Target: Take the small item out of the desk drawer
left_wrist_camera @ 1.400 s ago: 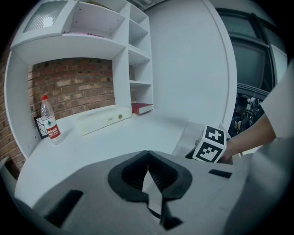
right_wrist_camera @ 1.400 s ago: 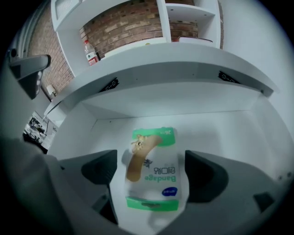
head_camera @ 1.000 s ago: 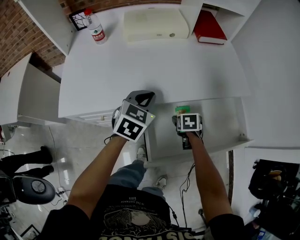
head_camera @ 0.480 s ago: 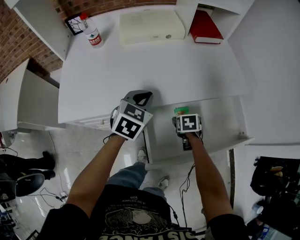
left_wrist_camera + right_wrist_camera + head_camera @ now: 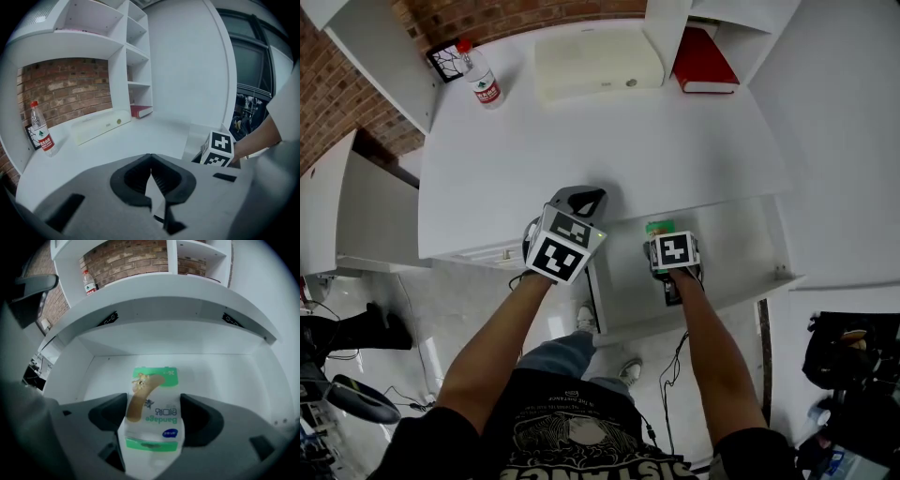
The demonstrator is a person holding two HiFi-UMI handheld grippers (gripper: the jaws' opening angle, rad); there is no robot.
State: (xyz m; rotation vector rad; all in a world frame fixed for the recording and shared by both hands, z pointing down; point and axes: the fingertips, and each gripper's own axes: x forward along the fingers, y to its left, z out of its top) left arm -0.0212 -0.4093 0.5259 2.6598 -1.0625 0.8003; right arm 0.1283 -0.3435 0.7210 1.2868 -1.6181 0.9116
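My right claw (image 5: 154, 412) has just been closing and pinches the bandage box (image 5: 154, 390) in the drawer (image 5: 225, 376); my left claw (image 5: 151, 159) hangs shut, empty, above the desk (image 5: 140, 133).

Bright, even light from above; the white desk (image 5: 609, 141) nearly washes out. We note soft shadow under its edge over the drawer (image 5: 225, 376), sheen on the floor (image 5: 459, 291), strong bending and dark rims in both gripper views, bandage box (image 5: 152, 413) soft up close.

The white-and-green bandage box (image 5: 152, 413) lies label-up on the floor of the open white drawer (image 5: 225, 378).
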